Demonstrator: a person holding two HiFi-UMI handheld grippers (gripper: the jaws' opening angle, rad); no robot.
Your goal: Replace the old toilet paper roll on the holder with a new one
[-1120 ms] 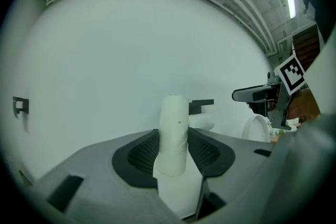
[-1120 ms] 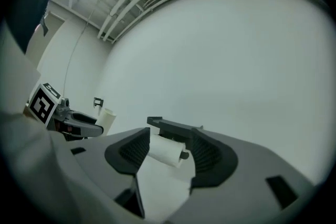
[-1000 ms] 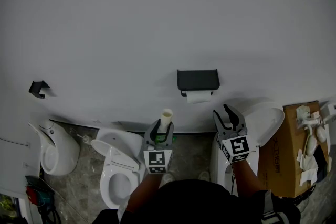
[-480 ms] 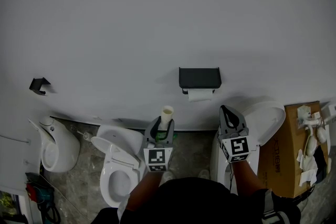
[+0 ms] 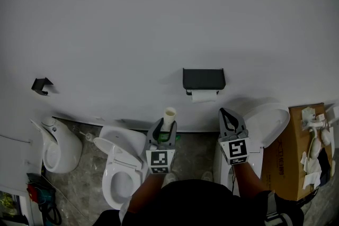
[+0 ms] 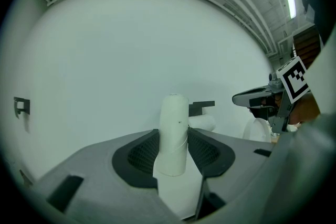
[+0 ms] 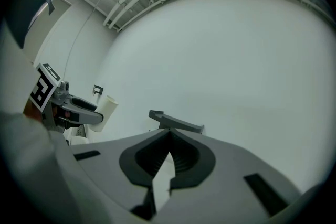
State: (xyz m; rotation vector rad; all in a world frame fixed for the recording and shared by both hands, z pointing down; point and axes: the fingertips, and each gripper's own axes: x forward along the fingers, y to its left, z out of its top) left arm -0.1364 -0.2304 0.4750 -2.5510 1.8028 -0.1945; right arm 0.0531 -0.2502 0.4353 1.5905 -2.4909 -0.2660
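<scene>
Looking down in the head view, the left gripper [image 5: 166, 127] holds a bare cardboard tube [image 5: 169, 116] upright, well apart from the wall holder [image 5: 204, 78], where a paper roll [image 5: 204, 96] hangs; the right gripper [image 5: 224, 114] points toward it. Left gripper view: both pads clamp the tube [image 6: 174, 134]. Right gripper view: the jaws are pressed together, nothing between them. I judge the swap is midway; next, the right jaws must open to work at the holder.

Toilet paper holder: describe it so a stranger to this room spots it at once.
On the white wall above the toilets, look right of centre, just above the right gripper. The toilet paper holder is a wide black cover with a white roll beneath it; the other black wall fitting, a small bracket far left, holds no paper.
</scene>
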